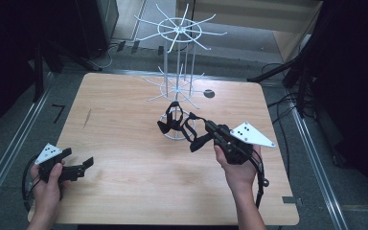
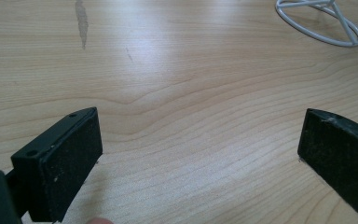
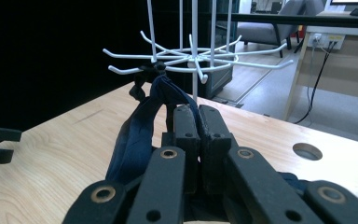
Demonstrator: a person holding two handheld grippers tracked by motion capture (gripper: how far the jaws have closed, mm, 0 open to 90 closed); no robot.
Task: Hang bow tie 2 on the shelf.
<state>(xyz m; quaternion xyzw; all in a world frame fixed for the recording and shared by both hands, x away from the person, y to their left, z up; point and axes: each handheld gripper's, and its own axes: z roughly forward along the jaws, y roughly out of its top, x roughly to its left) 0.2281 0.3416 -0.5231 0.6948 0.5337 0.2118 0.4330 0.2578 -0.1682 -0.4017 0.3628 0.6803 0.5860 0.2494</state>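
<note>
one right gripper (image 3: pixel 193 114) view alone shows jaws pinching the dark strap (image 3: pixel 137 126).

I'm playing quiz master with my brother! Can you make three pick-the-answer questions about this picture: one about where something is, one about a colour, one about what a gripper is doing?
1. Where does the rack stand?
A. far middle of the table
B. on the floor
C. near left corner

2. What colour is the rack?
A. red
B. white
C. green

3. How are the right gripper jaws?
A. wide open
B. shut on the black strap
C. shut on a cup

Answers:
1 A, its ring base sits at the table's far middle.
2 B, all its wires are white.
3 B, the right gripper view shows the pads pressed together on the strap.
</note>
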